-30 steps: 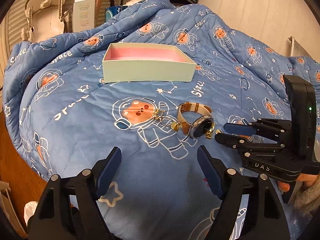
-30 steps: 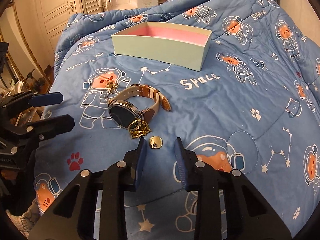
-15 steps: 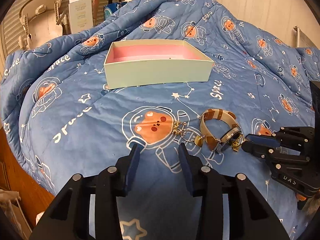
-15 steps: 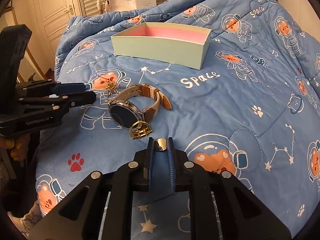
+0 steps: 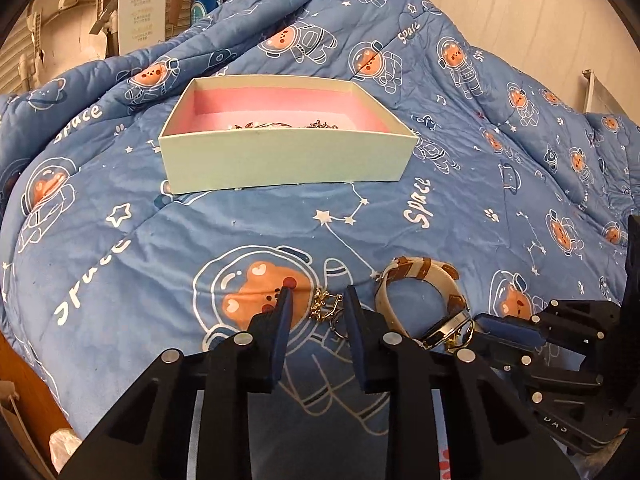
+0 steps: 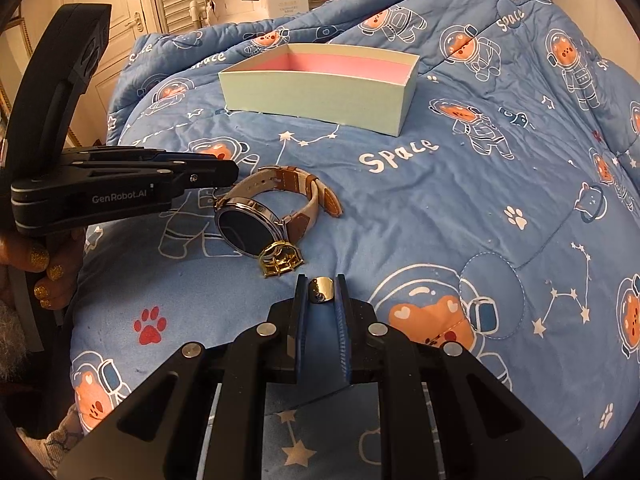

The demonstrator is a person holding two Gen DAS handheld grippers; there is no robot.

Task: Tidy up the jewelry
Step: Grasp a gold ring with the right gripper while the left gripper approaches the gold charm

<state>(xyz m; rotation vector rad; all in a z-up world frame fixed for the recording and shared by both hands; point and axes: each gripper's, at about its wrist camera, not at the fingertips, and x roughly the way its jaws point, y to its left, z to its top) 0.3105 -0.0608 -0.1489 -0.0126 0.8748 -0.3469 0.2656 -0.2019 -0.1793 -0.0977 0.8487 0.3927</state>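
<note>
Your right gripper (image 6: pixel 320 292) is clamped on a small gold ring (image 6: pixel 323 289), pinched right at its fingertips just above the blue quilt (image 6: pixel 440 208). Your left gripper (image 5: pixel 316 312) has its jaws closing around a gold earring (image 5: pixel 326 307), which lies on the quilt between the pads, not yet pinched. The watch (image 6: pixel 256 224) rests between both grippers, a gold clasp piece (image 6: pixel 280 259) touching its face. The pink-lined box (image 5: pixel 280 148) sits well beyond
</note>
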